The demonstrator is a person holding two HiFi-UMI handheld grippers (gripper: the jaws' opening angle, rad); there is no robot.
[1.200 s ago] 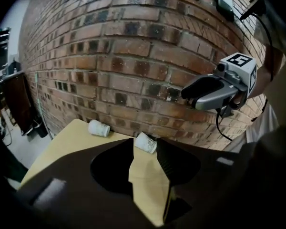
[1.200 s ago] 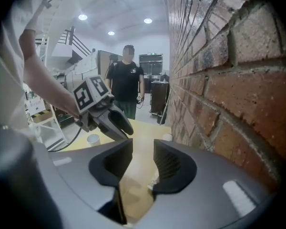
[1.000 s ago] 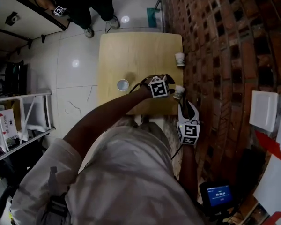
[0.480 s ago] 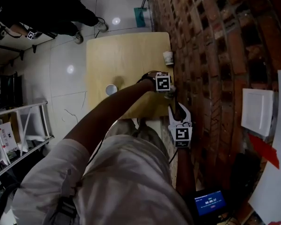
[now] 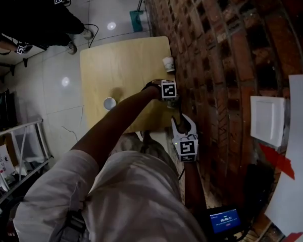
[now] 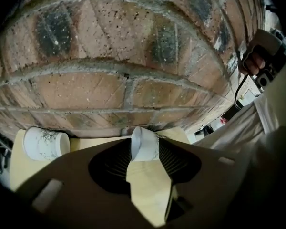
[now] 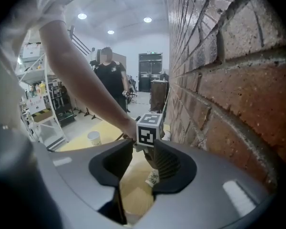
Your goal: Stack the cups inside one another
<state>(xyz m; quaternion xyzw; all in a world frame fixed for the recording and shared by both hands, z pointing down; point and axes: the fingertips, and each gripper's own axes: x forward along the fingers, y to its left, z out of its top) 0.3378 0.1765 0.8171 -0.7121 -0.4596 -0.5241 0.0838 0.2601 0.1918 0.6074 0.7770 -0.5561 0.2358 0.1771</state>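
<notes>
Your left hand-held gripper (image 6: pixel 145 152) has come down, jaws just opening loosely around the white printed paper cup (image 6: pixel 148 144) at the pale wooden surface's (image 5: pixel 121 59) four-o'clock edge, so I'd judge nothing nested yet; your right hand-held gripper (image 5: pixel 184 121) hangs open.

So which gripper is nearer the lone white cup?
Left. The left gripper, jaws just opening around a patterned cup, hangs over the wooden table's wall side, across from the lone white paper cup; the right gripper sits back by the near corner.
</notes>
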